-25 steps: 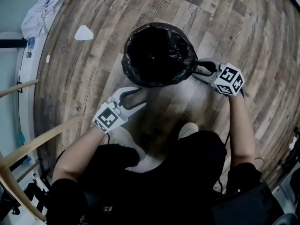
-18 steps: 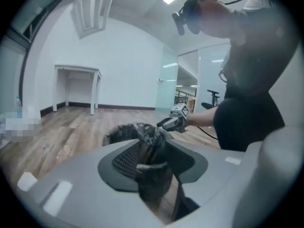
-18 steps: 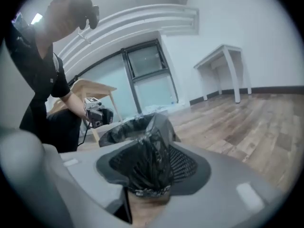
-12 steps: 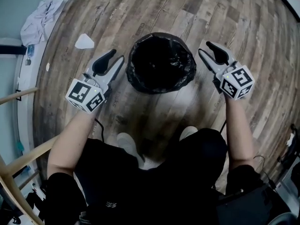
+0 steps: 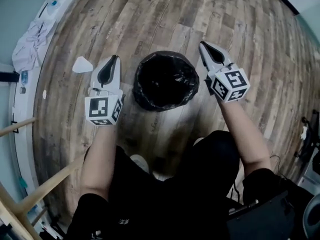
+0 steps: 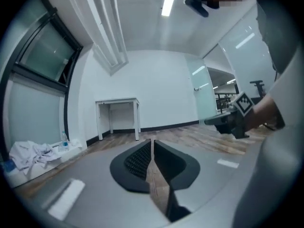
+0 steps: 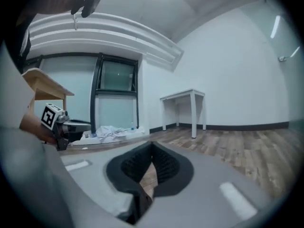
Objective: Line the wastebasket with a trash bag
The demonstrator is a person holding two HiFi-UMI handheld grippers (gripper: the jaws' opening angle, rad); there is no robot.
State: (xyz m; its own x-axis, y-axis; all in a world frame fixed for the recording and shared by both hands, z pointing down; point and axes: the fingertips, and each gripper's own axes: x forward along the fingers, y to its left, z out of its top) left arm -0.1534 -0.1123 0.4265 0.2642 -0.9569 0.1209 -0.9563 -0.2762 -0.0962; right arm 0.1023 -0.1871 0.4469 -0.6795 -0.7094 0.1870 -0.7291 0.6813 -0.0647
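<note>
Wastebasket (image 5: 165, 80) stands on the wood floor (image 5: 165, 14) btwn the two grippers, w/ the black trash bag (image 5: 143, 98) in it & turned out over the rim, so the lining step looks about done. Left gripper (image 5: 114, 59) & right gripper (image 5: 204, 45) hang either side, clear of the bag; both sets of jaws have just been closing & are now pressed together w/ nothing btwn them. Next, prob. just a check that the bag edge sits even all round; any slack spot needs a gripper to open, drop to the rim & pinch the film.
</note>
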